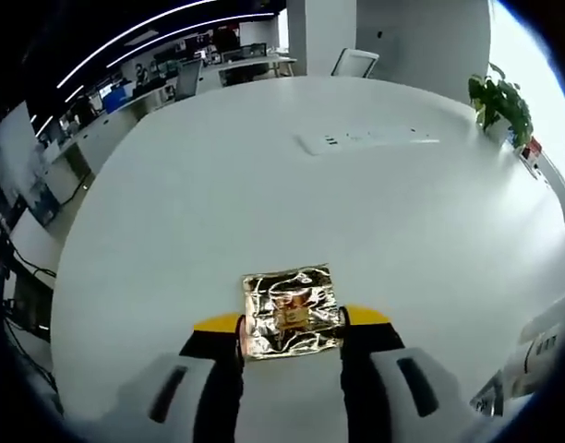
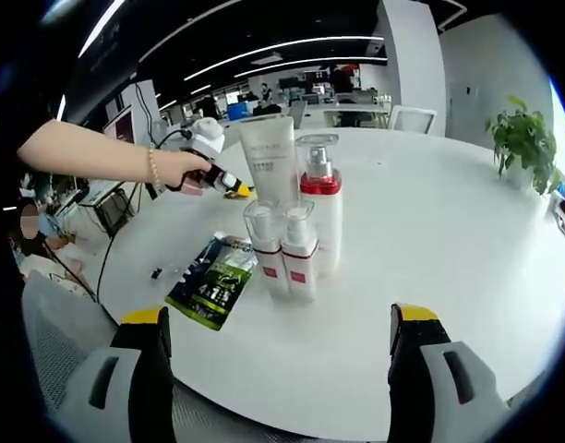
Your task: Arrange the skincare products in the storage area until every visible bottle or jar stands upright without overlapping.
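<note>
A crinkled gold foil sachet (image 1: 290, 312) sits between the yellow-tipped jaws of my left gripper (image 1: 292, 325), which is shut on it just above the white table (image 1: 264, 203). In the right gripper view a tall white tube (image 2: 269, 157), a pump bottle with a red band (image 2: 320, 198) and two small clear-capped bottles (image 2: 264, 247) (image 2: 299, 247) stand upright in a tight group. A green sachet (image 2: 211, 280) lies flat to their left. My right gripper (image 2: 281, 316) is open, short of the group. A person's hand holds the left gripper (image 2: 216, 175) beside the tube.
A potted plant (image 1: 500, 103) stands at the table's far edge, and a power strip (image 1: 366, 139) is set into the tabletop. White bottles (image 1: 539, 349) show at the lower right edge of the left gripper view. Office desks and chairs lie beyond the table.
</note>
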A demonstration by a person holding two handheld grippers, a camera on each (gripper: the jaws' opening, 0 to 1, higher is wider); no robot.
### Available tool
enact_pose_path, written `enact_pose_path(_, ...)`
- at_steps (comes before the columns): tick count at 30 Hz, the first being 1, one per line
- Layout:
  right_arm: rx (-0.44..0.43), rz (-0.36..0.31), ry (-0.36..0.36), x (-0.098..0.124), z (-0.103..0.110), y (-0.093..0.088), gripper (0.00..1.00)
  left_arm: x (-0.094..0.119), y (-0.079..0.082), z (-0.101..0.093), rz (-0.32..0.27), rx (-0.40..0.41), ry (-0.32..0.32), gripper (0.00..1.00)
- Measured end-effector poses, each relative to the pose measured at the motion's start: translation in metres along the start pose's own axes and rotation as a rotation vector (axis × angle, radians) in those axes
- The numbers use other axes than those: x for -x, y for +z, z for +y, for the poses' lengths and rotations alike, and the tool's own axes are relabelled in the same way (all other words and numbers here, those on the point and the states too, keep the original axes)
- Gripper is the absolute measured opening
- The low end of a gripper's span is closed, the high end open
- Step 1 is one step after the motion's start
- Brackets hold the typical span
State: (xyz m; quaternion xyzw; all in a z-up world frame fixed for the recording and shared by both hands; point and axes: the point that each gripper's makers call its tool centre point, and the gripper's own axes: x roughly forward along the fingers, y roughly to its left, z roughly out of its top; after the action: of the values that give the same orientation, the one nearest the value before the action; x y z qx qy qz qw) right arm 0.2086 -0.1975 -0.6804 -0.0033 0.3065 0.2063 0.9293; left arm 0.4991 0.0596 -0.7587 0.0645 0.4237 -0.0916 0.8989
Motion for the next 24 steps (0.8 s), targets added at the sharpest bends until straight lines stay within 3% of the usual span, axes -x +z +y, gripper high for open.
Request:
enact_pose_path(15, 0.003, -0.014, 0.000, 0.001, 0.000, 0.003, 0.98, 0.005, 0.007, 0.003, -0.041, -0.037, -0.014, 0.37)
enact_pose_path(24, 0.014, -0.025, 0.005, 0.002, 0.001, 0.004, 0.98, 0.031, -0.002, -0.010, -0.092, -0.038, -0.035, 0.35)
